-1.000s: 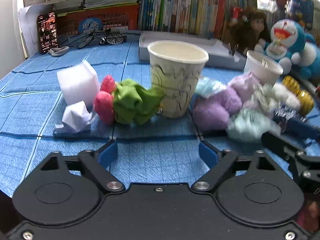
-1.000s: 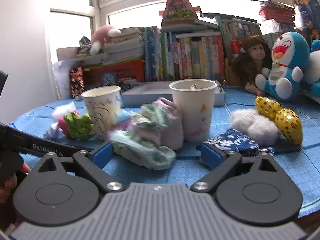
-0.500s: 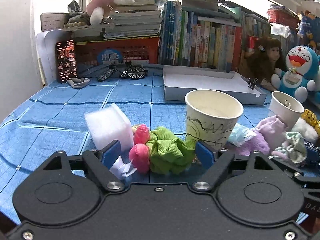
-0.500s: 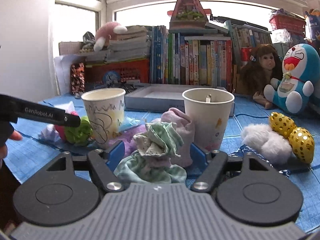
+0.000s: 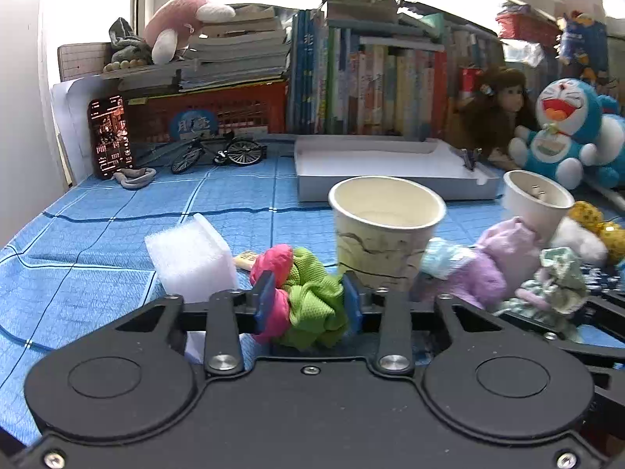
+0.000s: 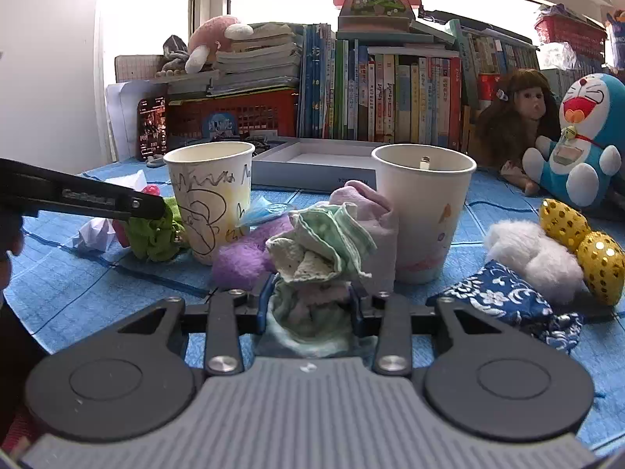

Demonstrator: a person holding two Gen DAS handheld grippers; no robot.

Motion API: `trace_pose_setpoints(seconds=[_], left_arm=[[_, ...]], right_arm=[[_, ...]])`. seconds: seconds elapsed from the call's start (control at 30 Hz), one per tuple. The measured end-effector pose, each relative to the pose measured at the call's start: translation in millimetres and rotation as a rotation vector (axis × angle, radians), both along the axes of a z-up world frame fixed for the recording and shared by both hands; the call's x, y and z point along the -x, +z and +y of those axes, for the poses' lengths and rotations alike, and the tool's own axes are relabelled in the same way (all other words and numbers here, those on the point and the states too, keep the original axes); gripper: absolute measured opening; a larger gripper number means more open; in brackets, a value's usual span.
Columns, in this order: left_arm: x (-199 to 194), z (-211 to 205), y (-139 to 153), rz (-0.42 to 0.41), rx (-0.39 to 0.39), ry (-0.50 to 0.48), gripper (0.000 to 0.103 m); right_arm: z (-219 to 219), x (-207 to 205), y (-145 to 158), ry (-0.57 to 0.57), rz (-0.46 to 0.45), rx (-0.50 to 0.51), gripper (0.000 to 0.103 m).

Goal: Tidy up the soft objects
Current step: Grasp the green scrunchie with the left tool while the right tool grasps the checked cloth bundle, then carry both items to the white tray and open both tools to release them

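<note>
My left gripper (image 5: pixel 308 297) is closing: its blue pads press a green scrunchie (image 5: pixel 316 305) and the pink one (image 5: pixel 273 262) bunched against it, just in front of a scribbled paper cup (image 5: pixel 384 234). A white foam block (image 5: pixel 191 258) stands to their left. My right gripper (image 6: pixel 310 303) is closing too, its pads squeezing a mint-green frilled cloth (image 6: pixel 316 250) in front of a plain paper cup (image 6: pixel 424 211). Behind that cloth lie a lilac cloth (image 6: pixel 375 215) and a purple plush piece (image 6: pixel 242 258). The left gripper's finger (image 6: pixel 97 197) shows at the left of the right wrist view.
A white fluffy piece (image 6: pixel 535 258), gold dotted balls (image 6: pixel 586 242) and a blue floral pouch (image 6: pixel 504 301) lie to the right on the blue tablecloth (image 5: pixel 97 242). Farther back are a shallow white tray (image 5: pixel 390 179), a toy bicycle (image 5: pixel 218 152), books, a doll and a blue plush toy (image 5: pixel 566 133).
Both grippers' jaws went from wide apart to closed: the left on the green and pink scrunchies, the right on the mint-green cloth. The left view tilted up as it neared them.
</note>
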State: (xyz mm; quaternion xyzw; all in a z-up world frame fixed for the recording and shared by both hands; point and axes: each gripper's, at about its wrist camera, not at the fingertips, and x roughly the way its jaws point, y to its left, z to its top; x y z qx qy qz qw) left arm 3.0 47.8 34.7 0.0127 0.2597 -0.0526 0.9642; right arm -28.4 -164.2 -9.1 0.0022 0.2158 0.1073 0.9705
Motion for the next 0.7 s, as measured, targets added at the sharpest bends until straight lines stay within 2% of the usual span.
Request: trace_pose_setpoints(seconds=[0.03, 0.07, 0.17, 0.27, 0.3, 0.37, 0.53, 0.57, 0.7], left_arm=[[5, 0, 2, 0.001, 0.014, -0.013, 0.020], [9, 1, 4, 0.012, 0.033, -0.026, 0.018], [19, 2, 6, 0.021, 0.060, -0.044, 0.018], [28, 1, 6, -0.007, 0.038, -0.015, 0.022], [30, 1, 6, -0.019, 0.030, -0.002, 0.025], [29, 4, 6, -0.030, 0.021, 0.024, 0.042], [18, 8, 1, -0.010, 0.029, 0.031, 0.050], [15, 7, -2, -0.008, 0.024, 0.036, 0.056], [-1, 0, -13, 0.002, -0.030, 0.054, 0.062]], right_arm=[[-1, 1, 1, -0.001, 0.001, -0.003, 0.042], [-3, 3, 2, -0.001, 0.001, -0.006, 0.042], [-6, 7, 4, -0.005, -0.002, -0.006, 0.042], [-9, 9, 5, -0.012, -0.005, -0.007, 0.043], [-9, 10, 5, -0.014, -0.006, -0.011, 0.043], [-10, 10, 5, -0.020, -0.006, -0.017, 0.043], [-10, 9, 5, -0.026, -0.005, -0.021, 0.043], [-10, 9, 5, -0.025, -0.004, -0.019, 0.043], [-8, 7, 3, -0.025, 0.001, -0.012, 0.044]])
